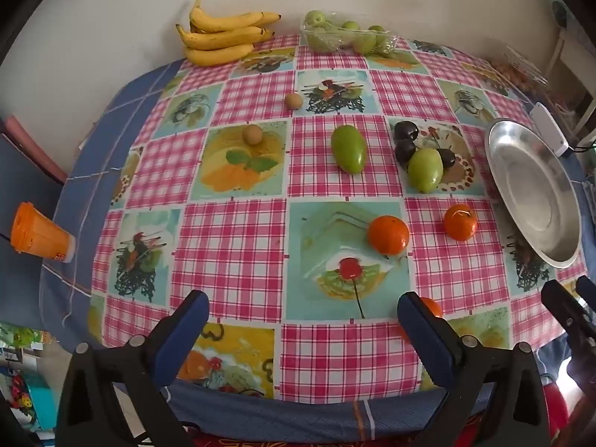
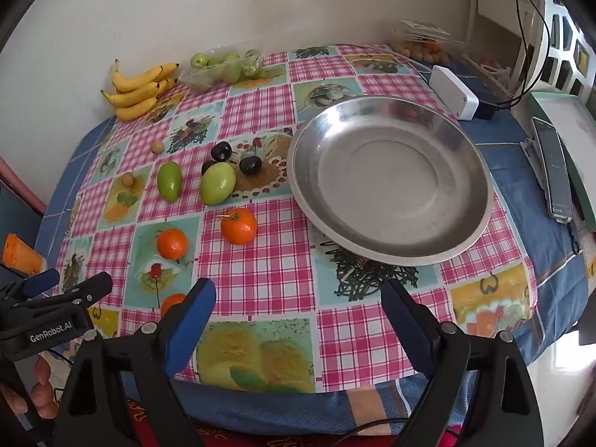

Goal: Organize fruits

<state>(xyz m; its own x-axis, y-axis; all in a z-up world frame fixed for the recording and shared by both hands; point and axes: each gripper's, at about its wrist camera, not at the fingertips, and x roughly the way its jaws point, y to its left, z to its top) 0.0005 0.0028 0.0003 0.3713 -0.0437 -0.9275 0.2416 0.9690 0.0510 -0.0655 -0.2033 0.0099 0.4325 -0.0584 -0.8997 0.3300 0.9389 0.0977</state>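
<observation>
Item one, the loose fruit: three round orange tangerines (image 2: 238, 226), two oval green mangoes (image 2: 217, 183), three dark purple plums (image 2: 221, 151) and two small tan longans (image 1: 252, 134), all scattered on the checked pink oilcloth table (image 2: 260, 268), none yet gathered. I judge the work not yet begun.

Item two, the wide shallow steel dish (image 2: 391, 182): it stands bare just right of the fruit, presumably as the collecting place.

Item three, stock along the wall: a bunch of yellow bananas (image 1: 223, 35) and a clear bag of small green fruit (image 1: 346, 33), likely set aside.

Item four, my tools: left gripper (image 1: 301, 320) and right gripper (image 2: 298, 305), both tipped down over the near edge, blue-padded jaws spread wide, nothing between them.

Obscured: the nearest tangerine sits half behind a pad in both views; one plum is partly masked by a mango; a clear box at the far right corner holds contents I cannot identify.
</observation>
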